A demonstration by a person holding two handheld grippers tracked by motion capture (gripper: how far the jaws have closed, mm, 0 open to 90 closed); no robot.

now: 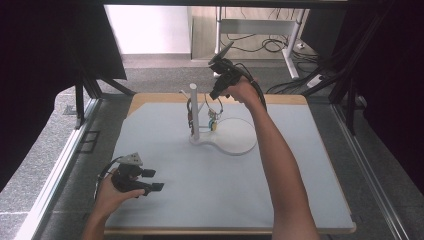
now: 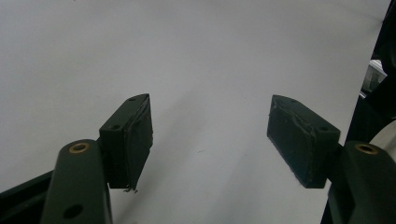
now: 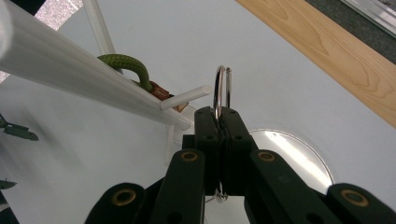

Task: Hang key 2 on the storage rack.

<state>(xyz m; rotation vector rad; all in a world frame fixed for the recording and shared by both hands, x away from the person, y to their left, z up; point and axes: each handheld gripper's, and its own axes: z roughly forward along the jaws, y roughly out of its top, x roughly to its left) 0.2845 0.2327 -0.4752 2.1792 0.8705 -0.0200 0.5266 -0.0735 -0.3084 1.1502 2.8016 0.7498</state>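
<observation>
A white stand point(image 1: 194, 112) with a round base point(image 1: 235, 136) is at the table's far middle, with small charms point(image 1: 212, 120) hanging by its post. My right gripper point(image 1: 215, 94) reaches over it from behind. In the right gripper view, the right gripper point(image 3: 219, 119) is shut on a metal key ring point(image 3: 222, 88) that stands upright just right of a short white peg point(image 3: 184, 97). A green cord loop point(image 3: 126, 65) hangs on the post point(image 3: 79, 74). My left gripper point(image 1: 154, 180) rests near the front left, open, and nothing lies between its pads point(image 2: 135, 135).
The grey mat point(image 1: 225, 185) covers the wooden tabletop, whose edge point(image 3: 327, 51) runs behind the stand. The stand's flat disc point(image 3: 289, 154) lies below the ring. Cables and desk legs point(image 1: 280, 45) are on the floor beyond the table.
</observation>
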